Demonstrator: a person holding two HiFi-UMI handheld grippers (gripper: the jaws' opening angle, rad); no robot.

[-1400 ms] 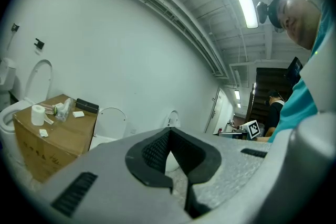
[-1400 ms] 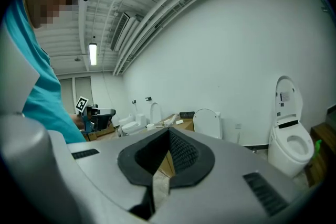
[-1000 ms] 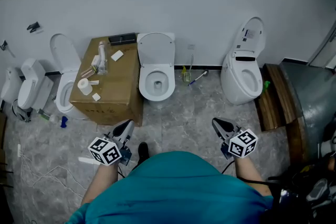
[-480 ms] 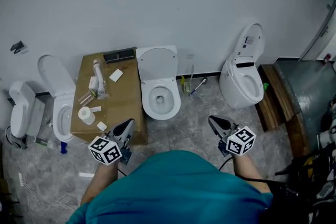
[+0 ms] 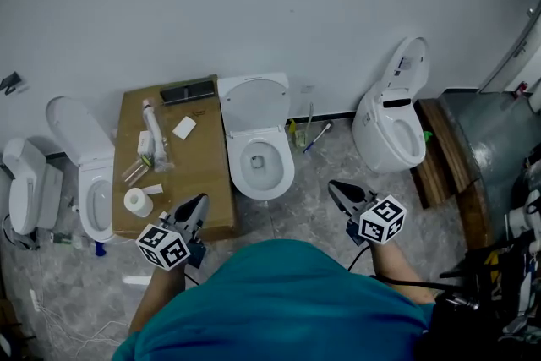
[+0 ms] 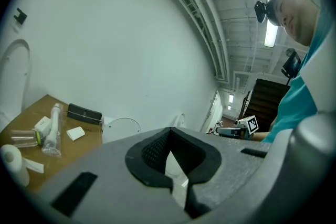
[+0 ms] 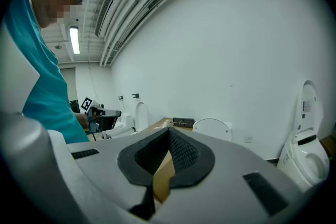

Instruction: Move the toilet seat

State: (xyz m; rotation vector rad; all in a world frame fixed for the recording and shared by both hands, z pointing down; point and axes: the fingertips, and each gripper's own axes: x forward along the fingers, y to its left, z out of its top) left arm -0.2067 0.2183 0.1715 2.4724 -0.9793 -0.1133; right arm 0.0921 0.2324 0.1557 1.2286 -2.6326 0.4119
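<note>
Head view: the grey two-jaw left gripper (image 5: pixel 196 207) and the matching right gripper (image 5: pixel 338 192) are hovering short of a white ceramic toilet (image 5: pixel 262 172) — its white oval toilet seat (image 5: pixel 254 101) standing raised against the pale wall (image 5: pixel 338 13). Left gripper view: jaws are sitting closed, empty. Right gripper view — jaws are likewise pressing together on nothing

A cardboard box (image 5: pixel 201 169) against the wall bears a paper roll (image 5: pixel 137 202), a white packet (image 5: pixel 183 128) and a black device (image 5: pixel 188 91).
</note>
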